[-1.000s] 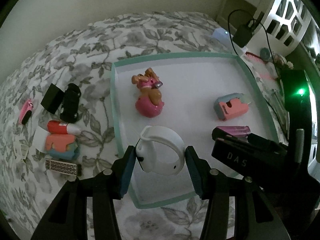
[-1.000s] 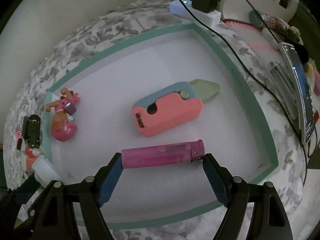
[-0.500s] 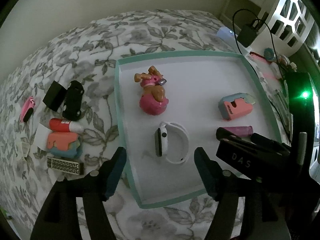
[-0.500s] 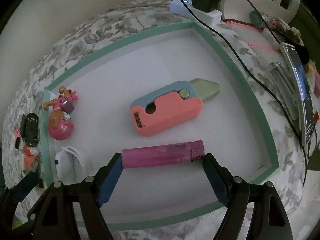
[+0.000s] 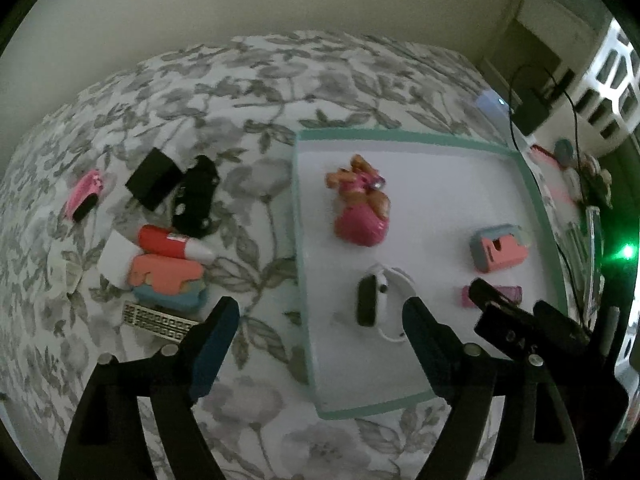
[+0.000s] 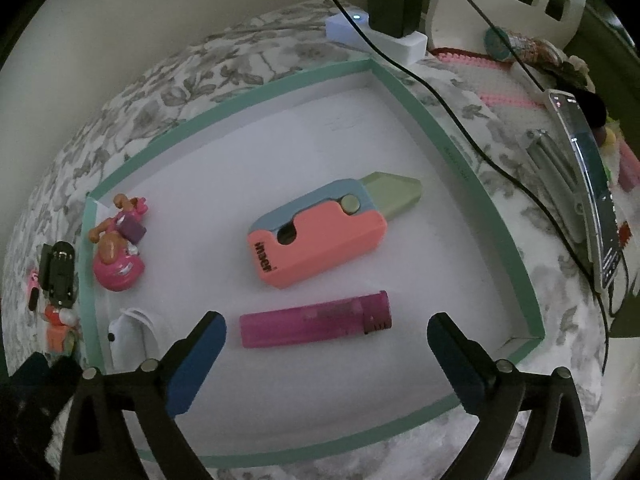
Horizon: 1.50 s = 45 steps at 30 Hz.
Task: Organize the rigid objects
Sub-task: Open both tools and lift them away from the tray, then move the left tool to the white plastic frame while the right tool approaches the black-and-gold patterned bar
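Observation:
A white tray with a teal rim (image 5: pixel 303 264) (image 6: pixel 456 148) lies on the floral bedspread. In it are a pink dog toy (image 5: pixel 362 210) (image 6: pixel 118 254), a white smartwatch (image 5: pixel 380 300) (image 6: pixel 132 332), a coral and blue toy knife (image 5: pixel 500 248) (image 6: pixel 324 236) and a pink lighter (image 6: pixel 316 320) (image 5: pixel 510 293). My left gripper (image 5: pixel 320 340) is open and empty, above the tray's left rim, near the watch. My right gripper (image 6: pixel 326 354) is open, just behind the lighter lying on the tray.
Left of the tray on the bedspread lie a black toy car (image 5: pixel 196 196), a black block (image 5: pixel 154 178), a pink clip (image 5: pixel 84 194), a red and white tube (image 5: pixel 172 242), a coral and blue piece (image 5: pixel 168 280) and a patterned bar (image 5: pixel 158 320). A charger and cable (image 6: pixel 394 0) and a phone (image 6: pixel 588 184) sit right of the tray.
My left gripper let go of the watch, opened and drew back left. My right gripper opened and released the lighter onto the tray.

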Tool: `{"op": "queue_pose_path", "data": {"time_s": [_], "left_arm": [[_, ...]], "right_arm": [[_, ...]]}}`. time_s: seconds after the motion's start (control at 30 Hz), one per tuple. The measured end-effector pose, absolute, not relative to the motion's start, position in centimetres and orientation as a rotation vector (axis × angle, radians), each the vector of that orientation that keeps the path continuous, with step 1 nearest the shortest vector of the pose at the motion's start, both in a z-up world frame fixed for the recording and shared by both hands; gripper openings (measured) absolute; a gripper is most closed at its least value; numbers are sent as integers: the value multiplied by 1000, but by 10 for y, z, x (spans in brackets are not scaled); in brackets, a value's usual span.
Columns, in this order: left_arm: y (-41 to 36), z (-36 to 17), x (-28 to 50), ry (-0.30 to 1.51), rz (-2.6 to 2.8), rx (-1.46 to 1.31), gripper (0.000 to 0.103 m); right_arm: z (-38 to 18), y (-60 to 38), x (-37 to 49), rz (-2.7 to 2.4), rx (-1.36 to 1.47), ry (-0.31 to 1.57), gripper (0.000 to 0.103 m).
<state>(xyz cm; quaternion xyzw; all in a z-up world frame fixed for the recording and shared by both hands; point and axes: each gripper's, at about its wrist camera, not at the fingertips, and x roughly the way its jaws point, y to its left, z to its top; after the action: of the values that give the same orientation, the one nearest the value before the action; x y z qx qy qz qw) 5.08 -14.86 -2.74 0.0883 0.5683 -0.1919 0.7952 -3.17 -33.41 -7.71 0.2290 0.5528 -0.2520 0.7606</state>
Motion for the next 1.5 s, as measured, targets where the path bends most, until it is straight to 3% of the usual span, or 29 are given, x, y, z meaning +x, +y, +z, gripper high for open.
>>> {"op": "queue_pose_path", "data": {"time_s": [0.1,0.17,0.53,0.93,1.5], "left_arm": [[-141,-26,55,1212,-381,166,87],[-135,-26,59,1207,-364,138,94],[-125,-34,67,1206,-316,129,100],[-85,-26,85,1194,-221,66,100],[32,-24,112,1210,5,-95,100]], "right_arm": [[-75,-332,-31,-546,482,1204,103],[-74,-331,-30,-542,479,1204,103],[-70,-325,-27,-515,446,1201,103],[-48,-294,-18,-425,381,1144,103],[-33,-202,6,-195,227,1107,103]]}}
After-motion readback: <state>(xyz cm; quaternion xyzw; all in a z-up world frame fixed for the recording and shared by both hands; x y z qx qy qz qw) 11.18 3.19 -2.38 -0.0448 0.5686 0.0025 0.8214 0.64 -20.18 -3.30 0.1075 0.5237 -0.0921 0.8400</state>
